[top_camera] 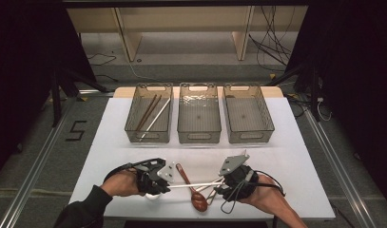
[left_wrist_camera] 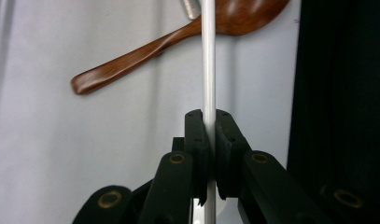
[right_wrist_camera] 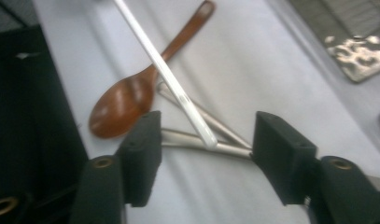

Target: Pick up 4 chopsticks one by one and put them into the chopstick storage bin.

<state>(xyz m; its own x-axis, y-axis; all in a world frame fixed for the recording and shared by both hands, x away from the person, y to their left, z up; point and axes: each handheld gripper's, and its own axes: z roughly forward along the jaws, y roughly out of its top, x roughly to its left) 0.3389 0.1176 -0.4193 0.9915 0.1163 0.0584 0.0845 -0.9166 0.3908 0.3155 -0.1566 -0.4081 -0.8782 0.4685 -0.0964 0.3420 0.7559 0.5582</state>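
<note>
My left gripper (top_camera: 166,184) (left_wrist_camera: 209,126) is shut on a white chopstick (top_camera: 196,185) (left_wrist_camera: 208,70), which runs level across the table's front toward my right gripper (top_camera: 223,186). In the right gripper view, the chopstick's (right_wrist_camera: 164,70) far end lies between the jaws of the right gripper (right_wrist_camera: 206,135), which stand open and clear of it. Under the chopstick a brown wooden spoon (top_camera: 191,187) (left_wrist_camera: 178,39) (right_wrist_camera: 127,102) lies on the white table. Two metal handles (right_wrist_camera: 211,144) (top_camera: 211,194) lie beside the spoon's bowl.
Three clear baskets stand in a row at the back. The left basket (top_camera: 132,121) holds brown chopsticks (top_camera: 146,113) and a white one; the middle basket (top_camera: 199,137) and the right basket (top_camera: 267,118) look bare. The table's front edge (top_camera: 200,217) is close behind both hands.
</note>
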